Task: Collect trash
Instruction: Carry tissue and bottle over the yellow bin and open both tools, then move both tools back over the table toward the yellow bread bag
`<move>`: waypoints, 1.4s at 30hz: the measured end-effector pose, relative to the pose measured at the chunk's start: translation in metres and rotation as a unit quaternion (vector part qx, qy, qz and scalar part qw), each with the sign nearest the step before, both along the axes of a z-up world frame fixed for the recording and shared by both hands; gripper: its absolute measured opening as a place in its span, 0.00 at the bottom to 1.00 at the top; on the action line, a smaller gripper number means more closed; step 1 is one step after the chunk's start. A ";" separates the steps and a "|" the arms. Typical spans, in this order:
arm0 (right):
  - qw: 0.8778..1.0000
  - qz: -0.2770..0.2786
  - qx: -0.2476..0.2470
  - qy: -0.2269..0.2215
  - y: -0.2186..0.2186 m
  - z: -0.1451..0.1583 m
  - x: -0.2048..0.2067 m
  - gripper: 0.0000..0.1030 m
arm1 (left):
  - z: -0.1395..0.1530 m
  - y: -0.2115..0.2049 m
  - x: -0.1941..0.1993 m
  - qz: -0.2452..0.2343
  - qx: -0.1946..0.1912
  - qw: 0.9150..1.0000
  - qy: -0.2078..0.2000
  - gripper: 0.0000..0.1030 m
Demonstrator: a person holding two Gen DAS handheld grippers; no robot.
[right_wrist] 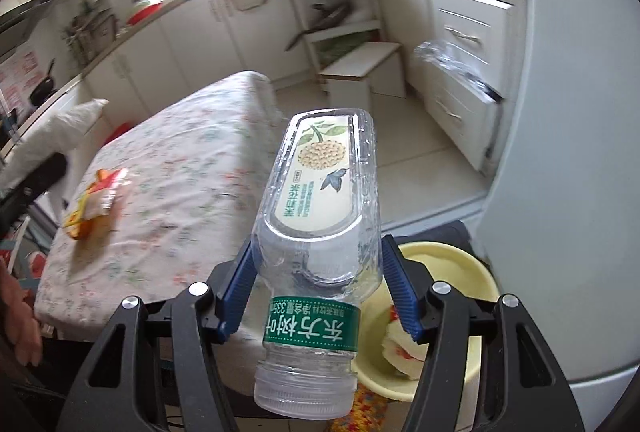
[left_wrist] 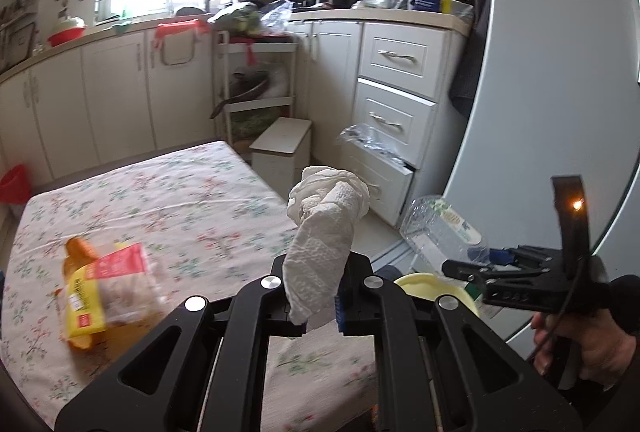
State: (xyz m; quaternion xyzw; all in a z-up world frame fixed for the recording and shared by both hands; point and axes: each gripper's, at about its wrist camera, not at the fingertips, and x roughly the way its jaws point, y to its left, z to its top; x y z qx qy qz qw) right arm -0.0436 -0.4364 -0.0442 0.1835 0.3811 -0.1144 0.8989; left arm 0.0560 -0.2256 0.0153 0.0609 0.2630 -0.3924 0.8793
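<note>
Fingers of the left gripper clench a paper towel, right gripper a bottle, cap end cut off.

the left gripper holds a paper towel upright over the near edge of the table, and a snack bag lies on the table to its left. to the right, off the table's edge, the right gripper clamps a bottle with its neck toward the camera. a bowl sits below and right of the bottle, beside the fridge, with drawers behind.
</note>
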 end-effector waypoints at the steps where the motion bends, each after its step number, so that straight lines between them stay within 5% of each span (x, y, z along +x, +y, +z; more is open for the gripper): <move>1: 1.000 -0.005 0.002 0.002 -0.005 -0.002 0.000 0.58 | 0.001 -0.005 -0.001 -0.003 -0.001 1.000 0.001 0.08; 11: 0.998 -0.045 0.005 0.045 -0.029 -0.022 -0.003 0.59 | -0.002 -0.049 -0.013 -0.029 -0.006 0.999 0.011 0.08; 17: 0.997 -0.067 0.019 0.023 -0.039 -0.014 -0.015 0.60 | -0.008 -0.066 -0.016 -0.039 -0.002 0.999 0.018 0.08; 24: 0.999 -0.047 0.006 -0.024 -0.020 0.022 -0.053 0.64 | -0.014 -0.087 -0.018 -0.057 0.006 0.998 0.030 0.08; 35: 1.000 -0.005 0.028 -0.001 0.018 0.011 -0.089 0.65 | -0.031 -0.133 -0.021 -0.104 0.042 0.993 0.047 0.08; 40: 0.999 -0.017 0.038 0.003 0.014 0.006 -0.089 0.65 | -0.042 -0.171 -0.019 -0.148 0.071 0.984 0.071 0.46; 42: 0.999 -0.020 0.042 0.005 0.016 0.006 -0.089 0.65 | -0.041 -0.180 -0.023 -0.151 0.085 0.983 0.058 0.55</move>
